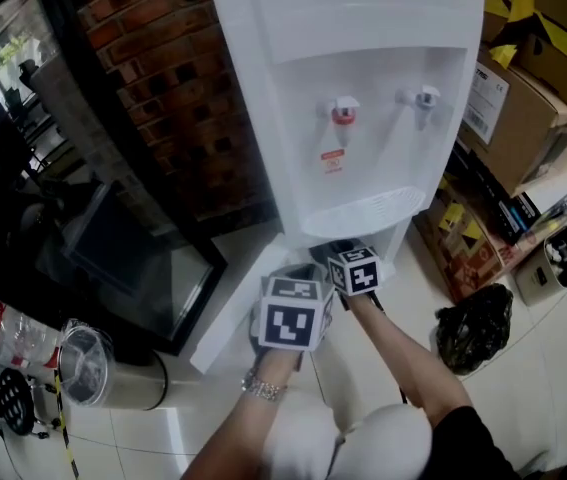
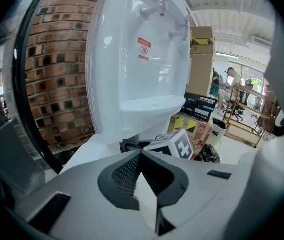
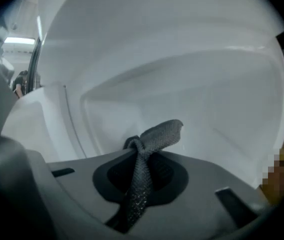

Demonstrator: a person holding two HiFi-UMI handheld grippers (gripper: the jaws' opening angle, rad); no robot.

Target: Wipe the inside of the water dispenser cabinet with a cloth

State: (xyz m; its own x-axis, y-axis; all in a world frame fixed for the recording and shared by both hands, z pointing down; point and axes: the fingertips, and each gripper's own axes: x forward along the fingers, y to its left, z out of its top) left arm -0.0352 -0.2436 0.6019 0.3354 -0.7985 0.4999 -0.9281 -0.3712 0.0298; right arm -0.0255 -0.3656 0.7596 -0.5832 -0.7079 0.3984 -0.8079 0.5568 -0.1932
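The white water dispenser (image 1: 363,98) stands against the brick wall, its lower cabinet door (image 1: 231,308) swung open to the left. My right gripper (image 1: 355,268) reaches under the drip tray into the cabinet. In the right gripper view it (image 3: 140,156) is shut on a grey cloth (image 3: 157,136), whose free end stands up in front of the white inner wall (image 3: 182,84). My left gripper (image 1: 291,313) sits just left of it at the door's free edge. In the left gripper view its jaws (image 2: 144,184) are closed on a thin white panel edge (image 2: 147,204) that looks like the door.
Cardboard boxes (image 1: 523,98) are stacked right of the dispenser, with a black bag (image 1: 473,328) and a small white bin (image 1: 553,263) on the floor. A dark glass-fronted panel (image 1: 133,268) leans at the left, beside a clear plastic container (image 1: 83,363).
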